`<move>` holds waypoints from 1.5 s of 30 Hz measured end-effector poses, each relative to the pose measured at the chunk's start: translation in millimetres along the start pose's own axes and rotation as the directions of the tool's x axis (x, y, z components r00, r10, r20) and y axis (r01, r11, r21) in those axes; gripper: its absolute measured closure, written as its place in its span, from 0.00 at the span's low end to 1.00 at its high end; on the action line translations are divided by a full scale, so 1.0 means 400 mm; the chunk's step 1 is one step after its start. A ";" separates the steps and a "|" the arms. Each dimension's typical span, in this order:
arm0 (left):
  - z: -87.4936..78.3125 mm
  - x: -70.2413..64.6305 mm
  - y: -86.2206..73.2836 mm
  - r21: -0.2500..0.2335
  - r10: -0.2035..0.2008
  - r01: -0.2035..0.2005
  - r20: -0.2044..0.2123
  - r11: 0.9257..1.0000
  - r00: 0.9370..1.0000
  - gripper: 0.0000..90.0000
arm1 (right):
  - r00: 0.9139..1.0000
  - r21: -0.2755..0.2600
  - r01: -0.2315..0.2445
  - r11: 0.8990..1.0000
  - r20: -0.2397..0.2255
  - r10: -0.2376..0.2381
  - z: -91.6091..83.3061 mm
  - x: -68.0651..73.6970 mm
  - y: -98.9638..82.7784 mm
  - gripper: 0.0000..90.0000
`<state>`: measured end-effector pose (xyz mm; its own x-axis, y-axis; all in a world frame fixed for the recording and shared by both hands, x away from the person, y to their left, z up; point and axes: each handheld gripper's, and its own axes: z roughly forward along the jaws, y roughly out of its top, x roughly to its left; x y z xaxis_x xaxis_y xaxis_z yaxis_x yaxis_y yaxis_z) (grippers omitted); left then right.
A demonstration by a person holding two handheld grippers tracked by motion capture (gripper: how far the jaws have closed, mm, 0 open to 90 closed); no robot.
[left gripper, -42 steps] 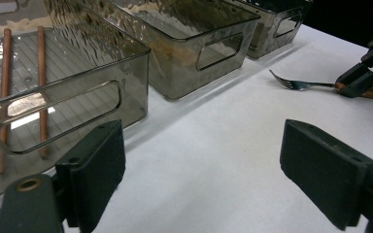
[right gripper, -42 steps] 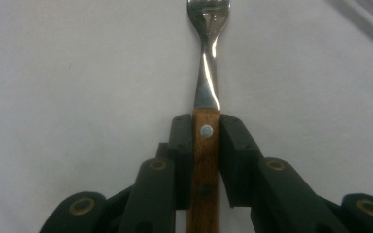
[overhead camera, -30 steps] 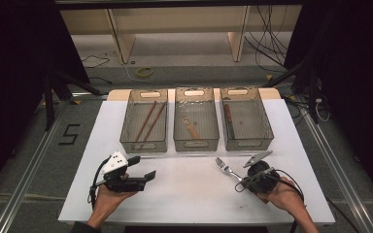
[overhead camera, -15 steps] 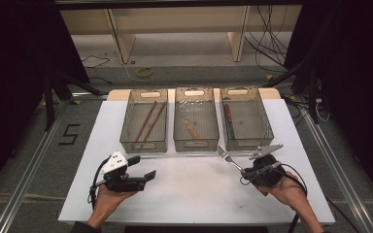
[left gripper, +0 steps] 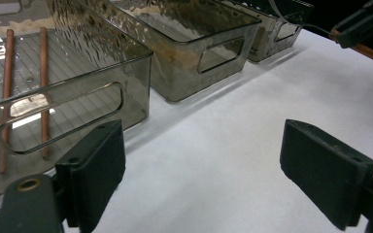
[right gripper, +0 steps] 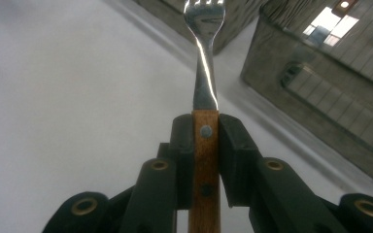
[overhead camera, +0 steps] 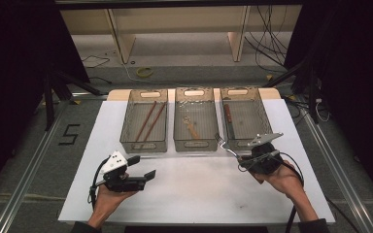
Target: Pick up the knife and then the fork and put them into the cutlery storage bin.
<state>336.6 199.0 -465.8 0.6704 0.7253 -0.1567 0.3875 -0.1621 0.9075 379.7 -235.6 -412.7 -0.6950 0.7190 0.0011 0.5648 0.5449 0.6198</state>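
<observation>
A fork [overhead camera: 225,144] with a wooden handle is clamped in my right gripper [overhead camera: 245,161], lifted above the white table just in front of the right bin [overhead camera: 267,122]. In the right gripper view the pads [right gripper: 230,145] press the brown handle from both sides and the metal fork [right gripper: 204,58] sticks out toward the bins. My left gripper [overhead camera: 143,166] sits low over the table's front left, open with nothing between its jaws. The left gripper view has its open gripper [left gripper: 204,160] facing the left bin [left gripper: 102,73].
Three smoky clear bins stand in a row at the back of the white mat [overhead camera: 194,189]. The left bin [overhead camera: 144,144] holds two brown chopsticks [overhead camera: 148,121], the middle bin [overhead camera: 195,143] a wooden-handled utensil [overhead camera: 192,128], the right bin a dark brown-handled piece [overhead camera: 228,114].
My right gripper has risen and moved toward the right bin with the fork in it. The left gripper has stayed where it was.
</observation>
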 end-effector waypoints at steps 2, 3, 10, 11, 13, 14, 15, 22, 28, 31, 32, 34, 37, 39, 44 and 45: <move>0.001 0.001 0.000 -0.005 -0.006 0.006 0.001 1.000 1.000 0.18 | 1.000 -0.013 -0.005 1.000 0.002 0.005 -0.001 -0.007 0.009 0.87; 0.001 0.001 -0.001 -0.004 -0.008 0.008 0.002 1.000 1.000 0.18 | 1.000 -0.019 -0.008 1.000 0.004 0.008 -0.003 -0.011 0.014 0.87; -0.001 0.000 0.000 -0.010 -0.009 0.009 0.007 1.000 1.000 0.18 | 0.999 -0.066 -0.029 0.997 0.020 0.030 -0.012 -0.041 0.055 0.87; -0.002 0.001 0.000 -0.012 -0.009 0.009 0.007 1.000 1.000 0.18 | 0.999 -0.071 -0.034 0.997 0.025 0.036 -0.012 -0.047 0.061 0.87; -0.002 0.002 0.000 -0.015 -0.013 0.014 0.008 1.000 1.000 0.18 | 0.999 -0.079 -0.041 0.996 0.027 0.043 -0.011 -0.057 0.072 0.87; -0.002 0.003 0.000 -0.013 -0.013 0.013 0.009 1.000 1.000 0.18 | 0.998 -0.082 -0.045 0.996 0.029 0.047 -0.010 -0.061 0.078 0.87; -0.002 0.002 0.000 -0.013 -0.012 0.012 0.009 1.000 1.000 0.18 | 0.998 -0.081 -0.047 0.996 0.031 0.050 -0.009 -0.065 0.084 0.87; -0.003 0.003 0.000 -0.014 -0.009 0.009 0.008 1.000 1.000 0.18 | 0.996 -0.100 -0.063 0.993 0.059 0.069 -0.009 -0.099 0.124 0.87; -0.002 0.003 0.000 -0.014 -0.010 0.010 0.009 1.000 1.000 0.18 | 0.993 -0.093 -0.077 0.993 0.080 0.085 0.001 -0.128 0.158 0.87; -0.003 0.004 0.000 -0.015 -0.010 0.011 0.007 1.000 1.000 0.18 | 0.991 -0.100 -0.094 0.991 0.090 0.103 0.004 -0.144 0.174 0.87; -0.003 0.004 0.000 -0.016 -0.012 0.012 0.007 1.000 1.000 0.18 | 0.989 -0.100 -0.100 0.990 0.096 0.110 0.005 -0.149 0.179 0.87; -0.003 0.005 0.000 -0.015 -0.011 0.012 0.006 1.000 1.000 0.18 | 0.988 -0.099 -0.110 0.989 0.101 0.120 0.010 -0.157 0.189 0.87; -0.003 0.004 0.000 -0.015 -0.010 0.010 0.006 1.000 1.000 0.18 | 0.986 -0.094 -0.118 0.989 0.109 0.128 0.017 -0.168 0.202 0.87; -0.003 0.004 0.000 -0.014 -0.010 0.010 0.007 1.000 1.000 0.18 | 0.984 -0.095 -0.130 0.987 0.112 0.140 0.020 -0.175 0.209 0.87; -0.004 0.004 0.001 -0.018 -0.011 0.011 0.007 1.000 1.000 0.18 | 0.980 -0.096 -0.150 0.984 0.119 0.161 0.029 -0.191 0.219 0.87; -0.004 0.004 0.001 -0.018 -0.011 0.011 0.006 1.000 1.000 0.18 | 0.979 -0.097 -0.153 0.983 0.120 0.164 0.031 -0.195 0.220 0.87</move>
<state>336.7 201.0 -465.2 0.6702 0.7226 -0.1691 0.3835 -0.1421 0.9126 489.0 -238.3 -368.0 -0.5340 0.8454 0.0084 0.6189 0.3841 0.6852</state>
